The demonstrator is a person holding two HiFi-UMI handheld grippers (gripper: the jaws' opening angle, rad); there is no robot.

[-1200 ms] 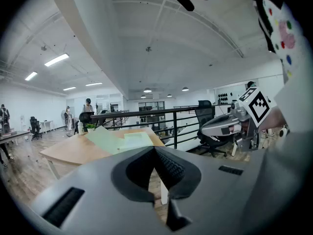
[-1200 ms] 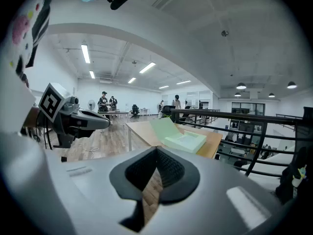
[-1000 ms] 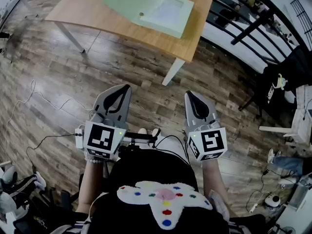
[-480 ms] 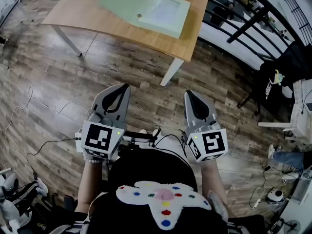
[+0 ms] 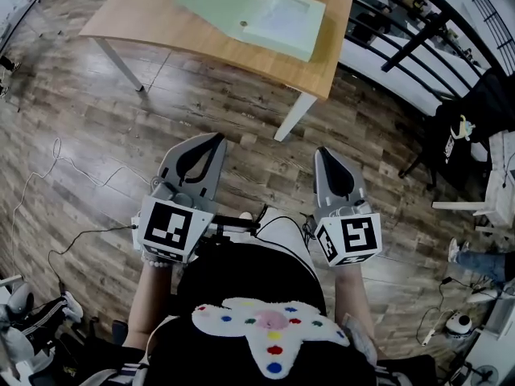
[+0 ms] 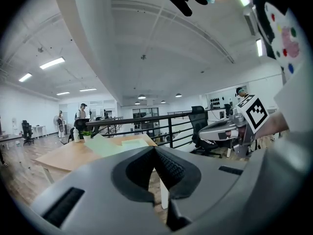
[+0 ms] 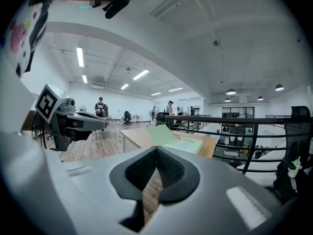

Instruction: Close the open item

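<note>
Holds the left gripper (image 5: 214, 139) near 7 o'clock of the head view and the right gripper (image 5: 323, 153) near 5 o'clock, side by side and apart, both noses aimed roughly towards 12 o'clock, the left leaning slightly towards 1. Carries each at the end of a forearm running back towards 6 o'clock, left forearm (image 5: 153, 296) and right forearm (image 5: 349, 300), marker cubes facing up just ahead of the wrists. Shows both pairs of jaws pressed together at the tips, nothing between them.

Plank floor (image 5: 80, 135), wooden table (image 5: 141, 14) (white legs)
</note>
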